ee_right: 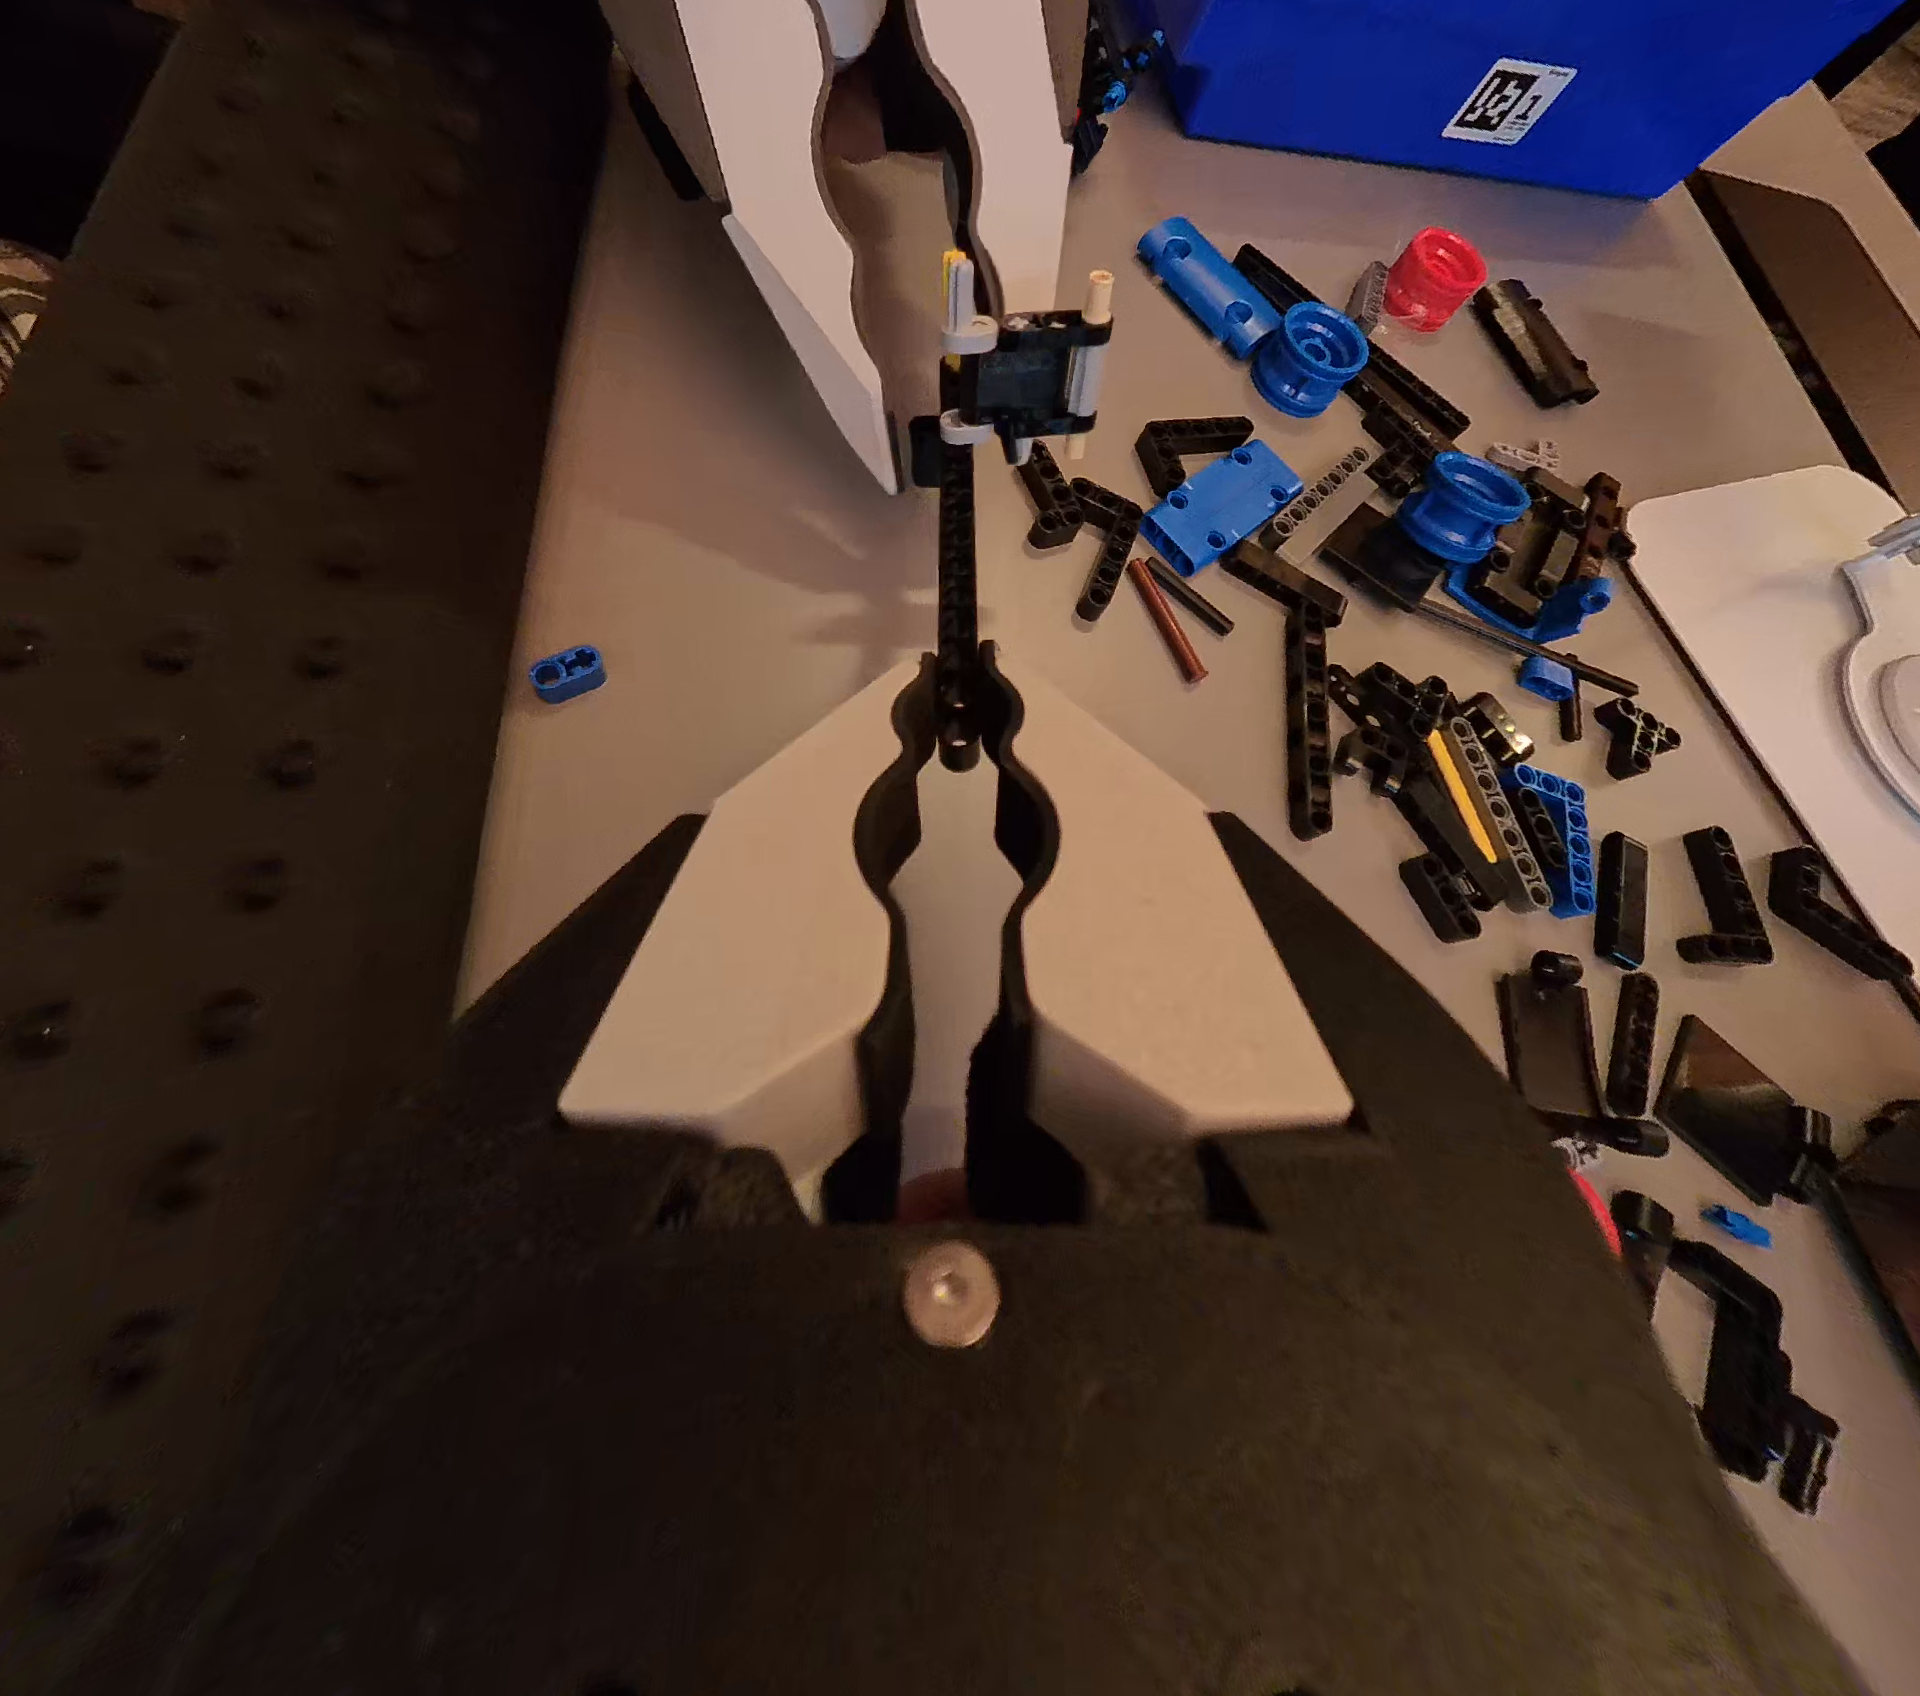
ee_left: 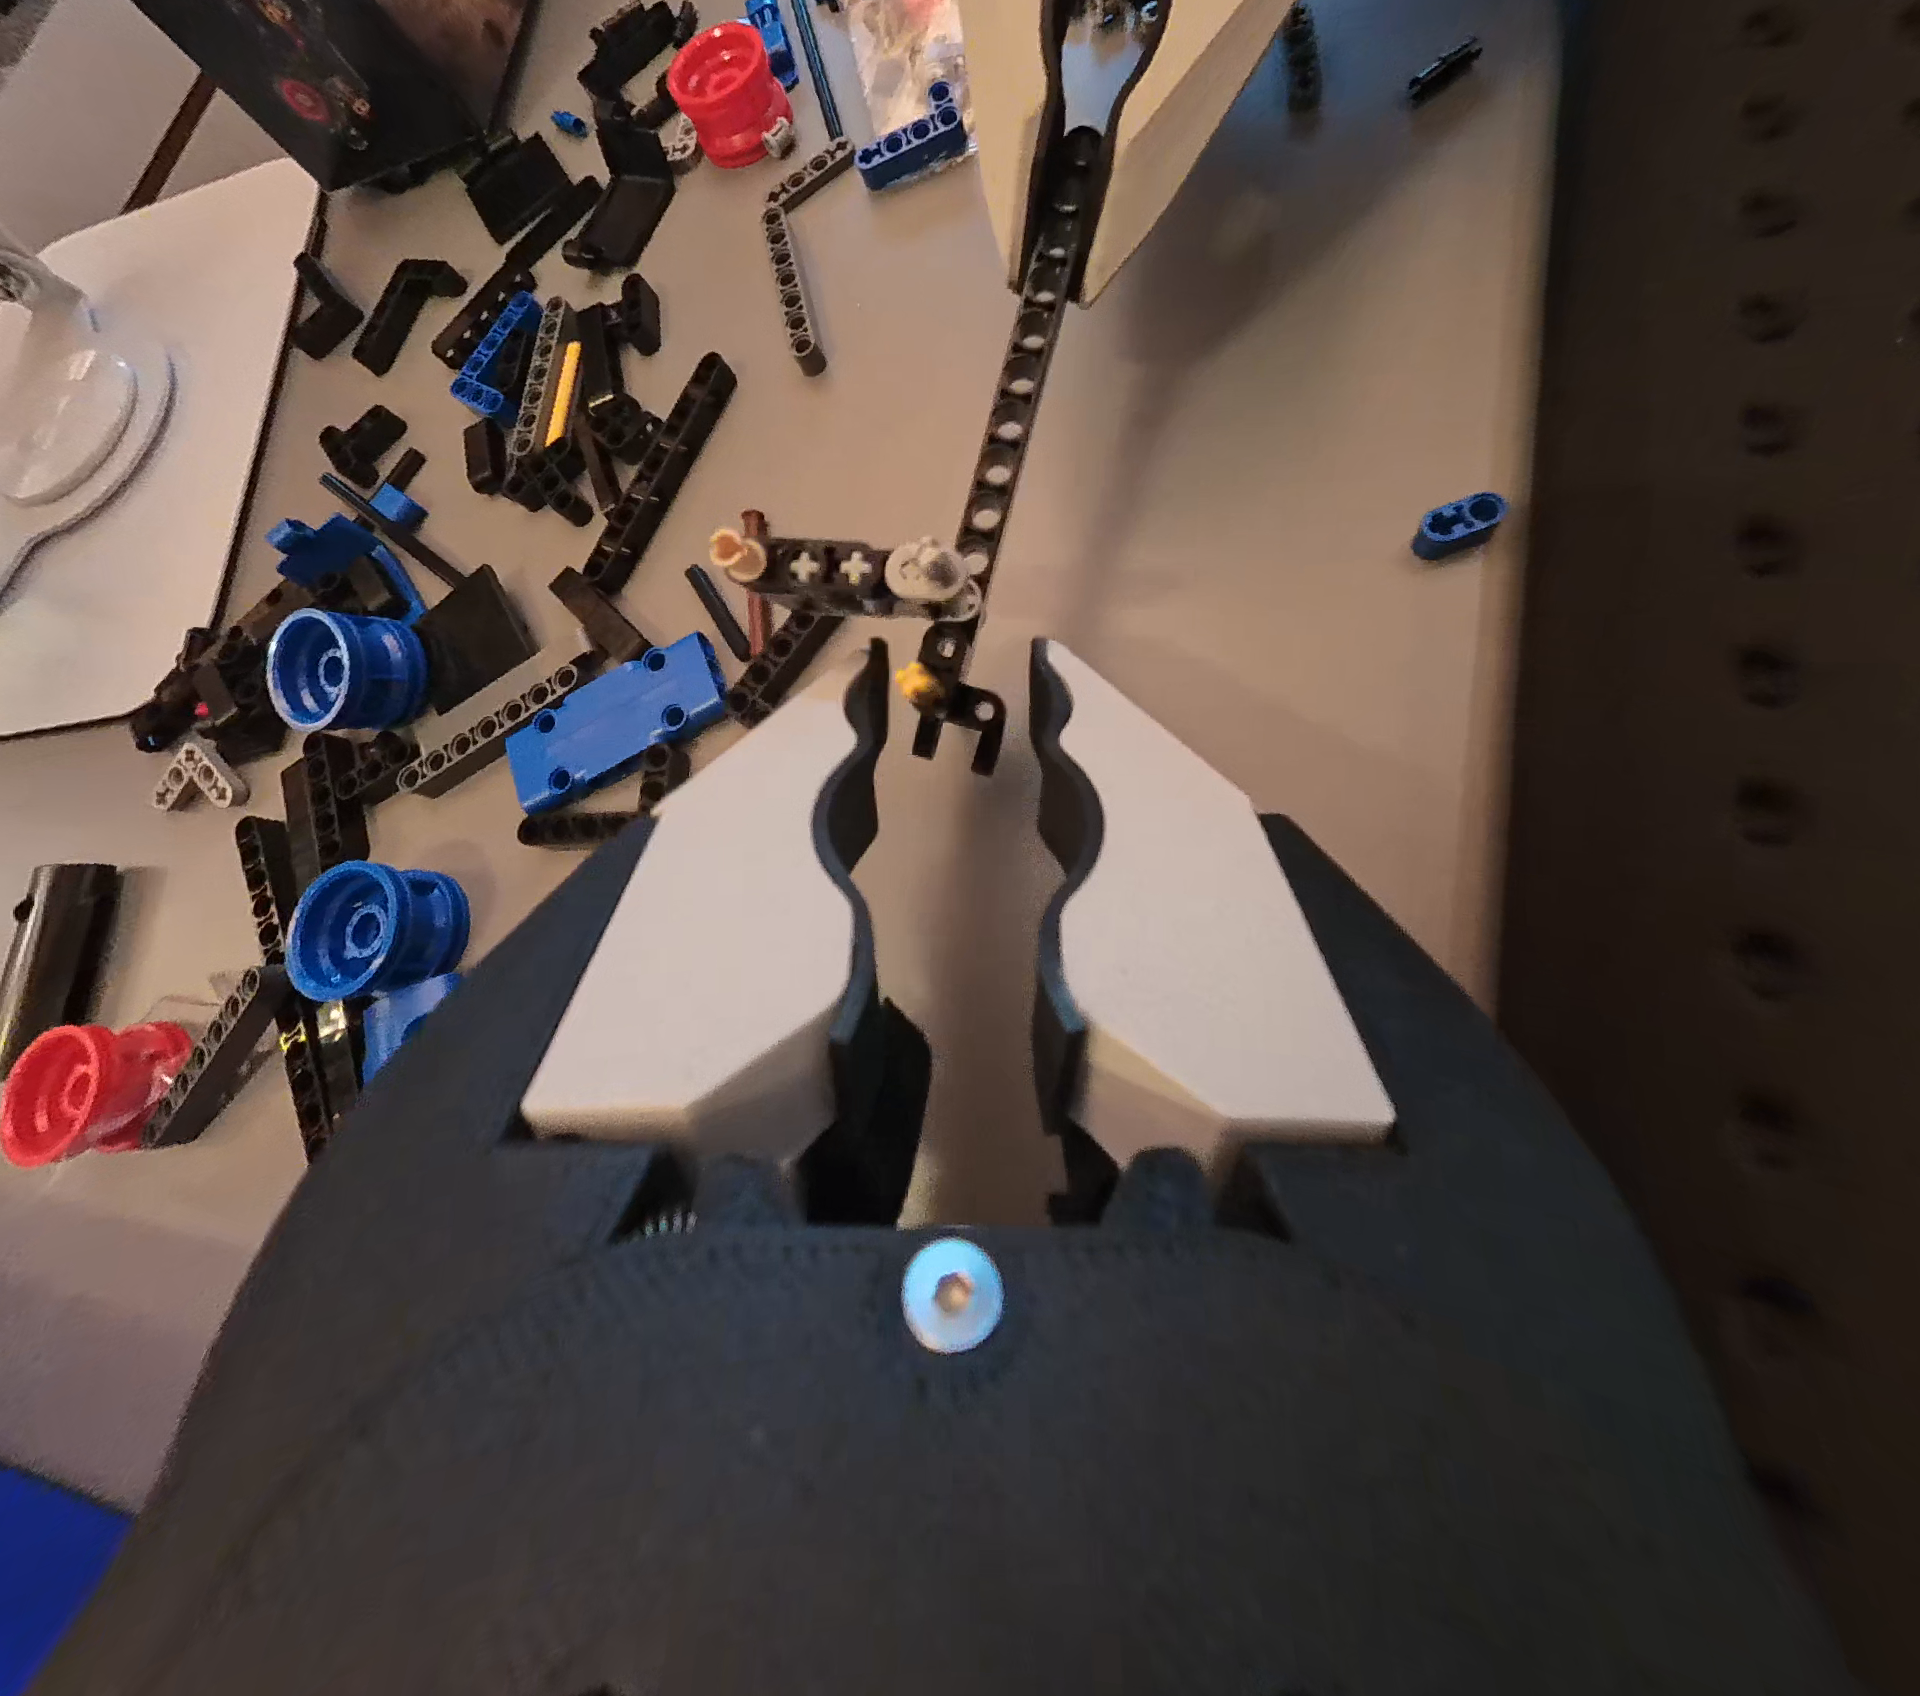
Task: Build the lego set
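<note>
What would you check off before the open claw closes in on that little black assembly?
1. Right gripper clamped on the long black beam: ok.
2. Left gripper open wide enough for the end of the assembly: ok.
3. Small assembly on the beam's far end sits at the left gripper's tips: ok.
4. Its yellow pin and the grey and tan pins fully seated: cannot tell.
5. Table under the beam free of loose parts: ok; the small blue link lies off to one side.
</note>
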### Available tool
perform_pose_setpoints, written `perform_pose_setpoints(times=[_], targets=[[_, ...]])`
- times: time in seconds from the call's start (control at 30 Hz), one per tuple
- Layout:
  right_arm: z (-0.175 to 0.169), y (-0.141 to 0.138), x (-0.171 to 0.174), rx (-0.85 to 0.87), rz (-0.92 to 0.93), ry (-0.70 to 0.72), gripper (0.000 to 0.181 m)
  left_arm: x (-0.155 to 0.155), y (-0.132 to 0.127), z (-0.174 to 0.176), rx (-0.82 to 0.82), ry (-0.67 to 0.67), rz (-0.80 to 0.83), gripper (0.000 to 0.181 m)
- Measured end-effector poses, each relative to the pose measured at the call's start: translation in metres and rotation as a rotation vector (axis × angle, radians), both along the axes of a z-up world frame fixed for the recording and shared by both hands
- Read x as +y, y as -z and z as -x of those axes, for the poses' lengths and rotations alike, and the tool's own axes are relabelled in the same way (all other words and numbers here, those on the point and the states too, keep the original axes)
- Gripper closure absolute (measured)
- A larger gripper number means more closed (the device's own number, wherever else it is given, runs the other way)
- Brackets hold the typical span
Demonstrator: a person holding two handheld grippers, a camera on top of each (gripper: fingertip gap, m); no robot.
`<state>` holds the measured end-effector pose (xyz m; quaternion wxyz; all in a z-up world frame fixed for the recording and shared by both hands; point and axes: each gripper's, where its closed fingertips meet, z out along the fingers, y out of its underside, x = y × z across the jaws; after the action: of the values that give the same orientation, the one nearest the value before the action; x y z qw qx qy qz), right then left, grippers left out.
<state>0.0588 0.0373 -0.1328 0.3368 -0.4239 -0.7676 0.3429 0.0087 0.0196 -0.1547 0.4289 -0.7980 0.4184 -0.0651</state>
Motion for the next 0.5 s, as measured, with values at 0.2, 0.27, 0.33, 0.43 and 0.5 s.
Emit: perform_pose_setpoints(times=[0.2,0.27,0.33,0.43,0.5], targets=[[-0.0002,-0.0005,0.0002,0.002,0.009,0.000,0.176,0.0021,0.0003,-0.0015,0.005,-0.004,-0.010,0.168],[-0.0003,-0.0005,0.0005,0.002,0.009,0.001,0.176,0.0032,-0.0012,-0.0011,-0.008,-0.009,-0.013,0.172],[0.0001,-0.0020,0.0009,0.010,0.011,0.004,0.175,0.0032,-0.0019,-0.0012,-0.020,-0.008,-0.012,0.172],[0.0008,-0.0069,0.0014,0.031,0.023,0.011,0.170,0.0036,-0.0029,-0.0019,-0.024,-0.006,-0.016,0.173],[0.0001,-0.0099,0.0022,0.039,0.030,0.014,0.165,0.0043,-0.0025,-0.0015,-0.021,-0.013,-0.014,0.174]])
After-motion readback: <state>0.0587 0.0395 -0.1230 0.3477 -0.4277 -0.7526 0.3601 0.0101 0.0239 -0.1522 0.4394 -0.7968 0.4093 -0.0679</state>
